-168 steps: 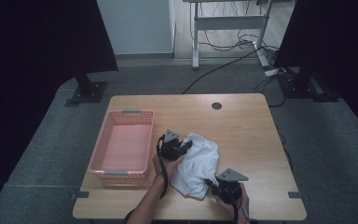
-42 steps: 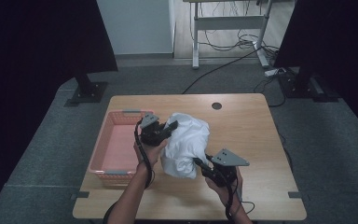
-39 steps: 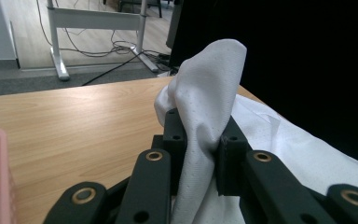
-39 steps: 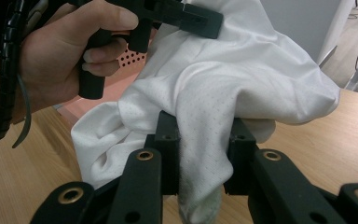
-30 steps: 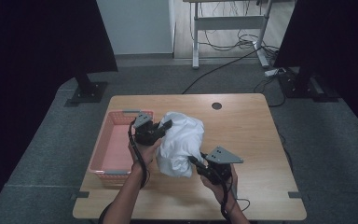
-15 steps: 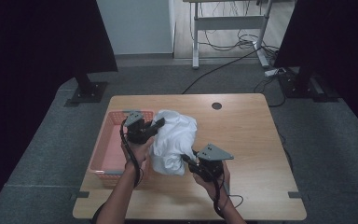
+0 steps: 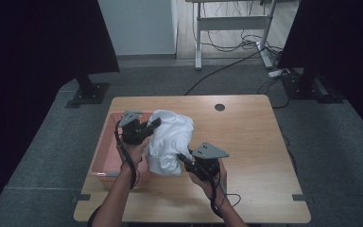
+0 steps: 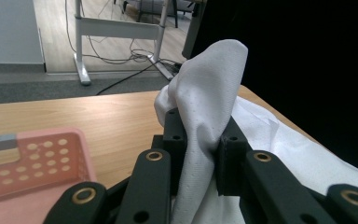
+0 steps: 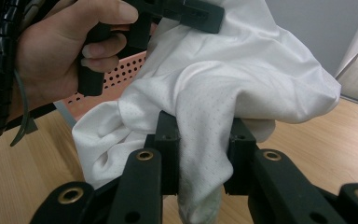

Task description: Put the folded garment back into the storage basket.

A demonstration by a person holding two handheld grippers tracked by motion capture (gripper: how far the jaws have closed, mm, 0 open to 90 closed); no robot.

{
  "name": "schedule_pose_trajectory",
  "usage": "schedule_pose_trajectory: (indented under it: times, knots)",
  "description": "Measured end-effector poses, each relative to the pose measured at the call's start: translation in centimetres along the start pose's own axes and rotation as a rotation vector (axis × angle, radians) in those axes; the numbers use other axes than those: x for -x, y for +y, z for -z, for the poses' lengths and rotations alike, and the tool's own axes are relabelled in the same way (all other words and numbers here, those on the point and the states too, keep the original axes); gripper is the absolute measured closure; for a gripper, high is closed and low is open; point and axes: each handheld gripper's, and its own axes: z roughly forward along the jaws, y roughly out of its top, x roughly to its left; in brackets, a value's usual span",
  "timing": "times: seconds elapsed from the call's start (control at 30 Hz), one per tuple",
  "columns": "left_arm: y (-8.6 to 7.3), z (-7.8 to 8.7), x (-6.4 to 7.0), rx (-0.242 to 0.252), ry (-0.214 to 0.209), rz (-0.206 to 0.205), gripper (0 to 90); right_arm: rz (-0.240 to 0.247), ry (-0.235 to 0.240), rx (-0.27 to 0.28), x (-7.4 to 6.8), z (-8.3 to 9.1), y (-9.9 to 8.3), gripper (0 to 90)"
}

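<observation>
A bunched white cloth (image 7: 170,139) hangs between both grippers above the table, beside the pink basket (image 7: 105,152). My left gripper (image 7: 155,124) is shut on the cloth's upper left fold, and that fold (image 8: 205,107) stands up between its black jaws. My right gripper (image 7: 183,158) is shut on the cloth's lower edge, where the fabric (image 9: 200,140) is pinched between its jaws. In the right gripper view the other hand (image 9: 51,56) holds the left gripper just above the cloth, with the basket (image 9: 121,70) behind it.
The wooden table (image 7: 246,142) has a round cable hole (image 7: 220,107) at its back middle. The perforated pink basket fills the table's left side. Black screens stand at both sides, and a desk frame with cables (image 7: 231,33) sits on the floor beyond.
Both grippers have lifted the cloth off the table and carried it left toward the pink basket. The cloth now hangs bunched next to the basket's right rim.
</observation>
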Motion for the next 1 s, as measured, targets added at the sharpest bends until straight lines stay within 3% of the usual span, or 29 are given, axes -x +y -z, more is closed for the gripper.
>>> schedule_pose_trajectory:
  times: [0.4, 1.0]
  knots:
    - [0.4, 1.8, -1.5, 0.017, 0.032, 0.003, 76.5, -0.004, 0.029, 0.005, -1.0, -1.4, 0.5, 72.0]
    - [0.1, 3.0, -3.0, 0.011, 0.064, 0.005, 76.5, -0.004, 0.057, 0.0, -1.9, -3.4, 0.8, 72.0]
